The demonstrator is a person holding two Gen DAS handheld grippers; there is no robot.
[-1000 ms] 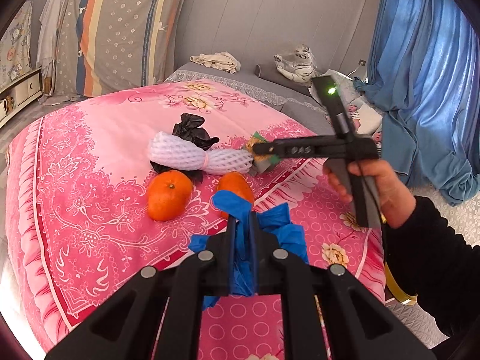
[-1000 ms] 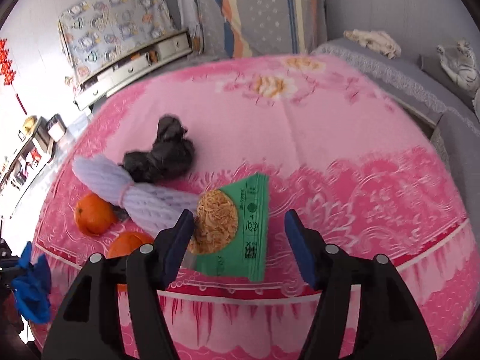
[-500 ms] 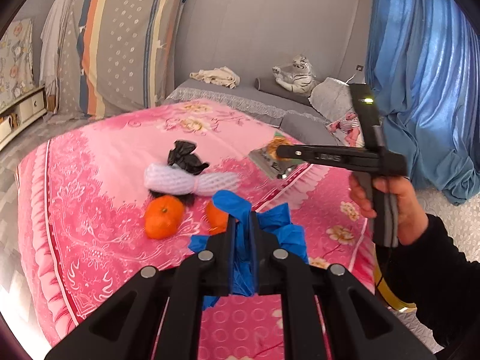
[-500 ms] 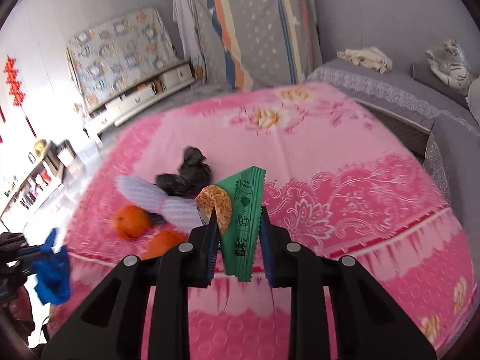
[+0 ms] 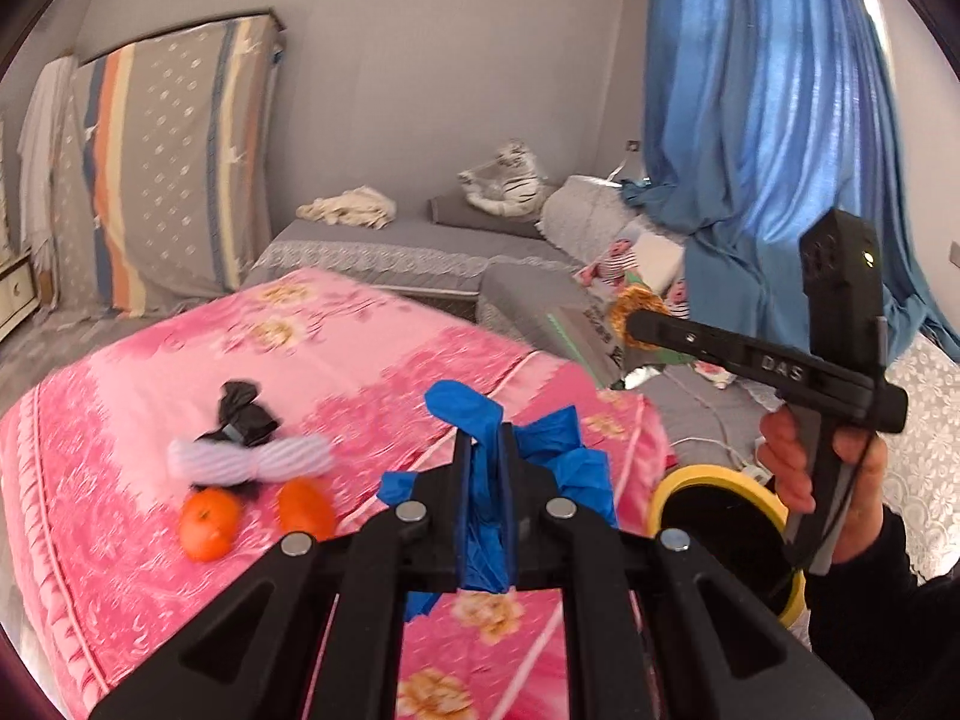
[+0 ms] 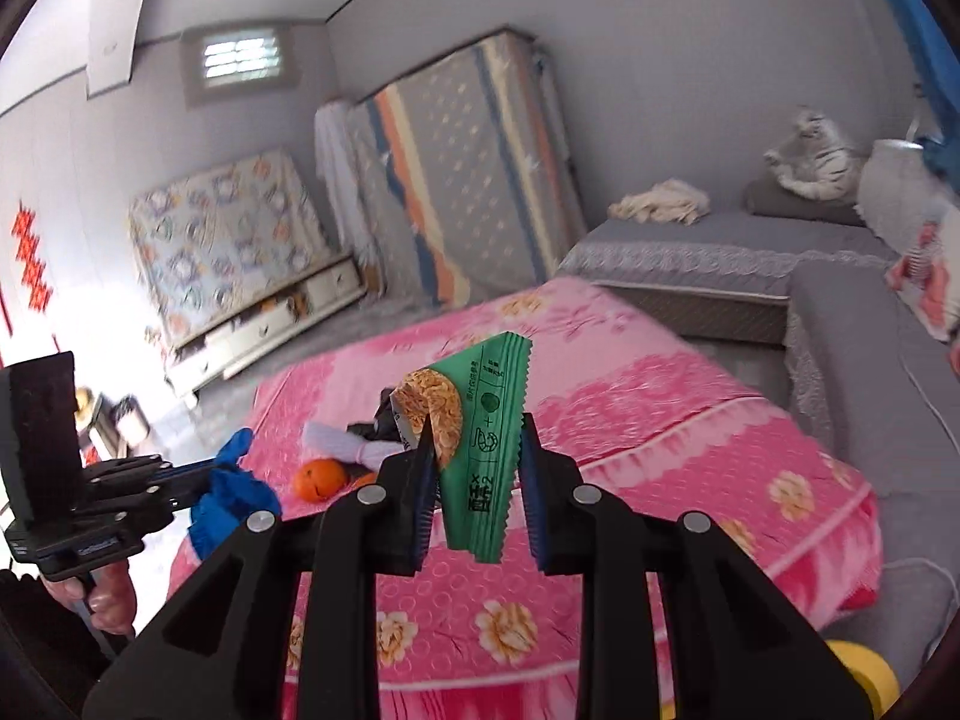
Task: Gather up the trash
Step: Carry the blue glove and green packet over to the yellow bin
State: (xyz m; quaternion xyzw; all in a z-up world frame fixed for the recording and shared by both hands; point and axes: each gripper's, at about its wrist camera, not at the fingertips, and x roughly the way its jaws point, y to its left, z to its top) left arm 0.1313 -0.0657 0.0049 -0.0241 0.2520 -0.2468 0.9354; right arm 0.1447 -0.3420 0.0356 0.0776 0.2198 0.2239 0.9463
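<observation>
My left gripper (image 5: 485, 456) is shut on a crumpled blue glove (image 5: 543, 462), held up in front of the pink bed (image 5: 372, 360). My right gripper (image 6: 477, 450) is shut on a green noodle wrapper (image 6: 480, 438), lifted clear of the bed; the wrapper (image 5: 591, 336) also shows at that gripper's tip in the left wrist view. On the bed lie a white foam fruit net (image 5: 252, 459), a black plastic bag (image 5: 243, 414) and two oranges (image 5: 207, 525). A yellow-rimmed bin (image 5: 720, 516) stands below the right hand.
A grey sofa (image 5: 420, 240) with a toy tiger (image 5: 510, 180) and a cloth runs behind the bed. Blue curtains (image 5: 780, 150) hang at the right. Mattresses (image 6: 456, 180) lean on the far wall beside a white drawer unit (image 6: 270, 324).
The right gripper closed on the green wrapper and lifted it off the bed. Both hands rose and pulled back from the bed, the left still carrying the blue glove.
</observation>
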